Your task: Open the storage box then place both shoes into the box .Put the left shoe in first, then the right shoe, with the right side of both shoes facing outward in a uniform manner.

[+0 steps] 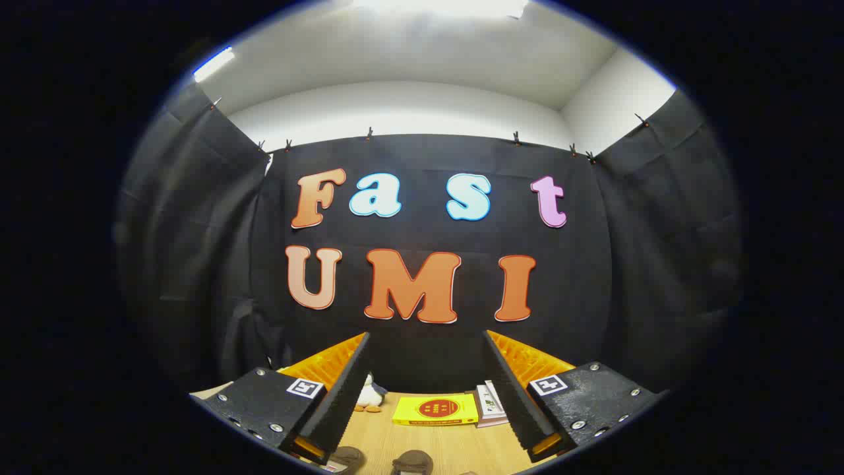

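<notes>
Gripper view: our gripper sits bottom centre, its black ridged fingers spread wide, nothing between them, aimed high at the wall; we'd judge no approach has started. Two brown shoes peek at the bottom edge on the wooden table. Yellow flat box lies beyond, lower centre, beside stacked books and a small plush toy. Storage box: can't tell.
</notes>
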A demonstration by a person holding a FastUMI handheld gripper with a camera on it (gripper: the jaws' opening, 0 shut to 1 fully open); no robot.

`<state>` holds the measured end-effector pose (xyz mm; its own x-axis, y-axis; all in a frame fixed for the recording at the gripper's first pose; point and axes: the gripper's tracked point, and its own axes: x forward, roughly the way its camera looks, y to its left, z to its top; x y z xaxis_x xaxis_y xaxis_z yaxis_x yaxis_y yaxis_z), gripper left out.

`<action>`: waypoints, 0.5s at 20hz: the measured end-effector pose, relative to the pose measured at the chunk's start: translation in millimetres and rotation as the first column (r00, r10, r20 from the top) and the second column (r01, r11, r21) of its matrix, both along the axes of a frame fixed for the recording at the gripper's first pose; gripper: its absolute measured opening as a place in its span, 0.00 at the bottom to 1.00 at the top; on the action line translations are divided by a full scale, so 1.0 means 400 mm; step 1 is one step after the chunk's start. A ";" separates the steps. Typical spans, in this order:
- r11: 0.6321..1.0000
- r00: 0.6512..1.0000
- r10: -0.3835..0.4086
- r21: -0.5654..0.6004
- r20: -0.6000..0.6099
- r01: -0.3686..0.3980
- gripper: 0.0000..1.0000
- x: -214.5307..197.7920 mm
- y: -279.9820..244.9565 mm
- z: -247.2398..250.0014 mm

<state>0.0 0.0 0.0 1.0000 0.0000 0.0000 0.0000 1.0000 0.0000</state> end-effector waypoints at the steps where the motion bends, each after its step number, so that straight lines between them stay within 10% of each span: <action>1: 1.000 1.000 0.009 0.009 -0.006 -0.009 0.98 0.002 0.012 -0.007; 10: 0.995 0.996 0.091 0.041 -0.008 -0.091 0.99 0.022 0.104 -0.025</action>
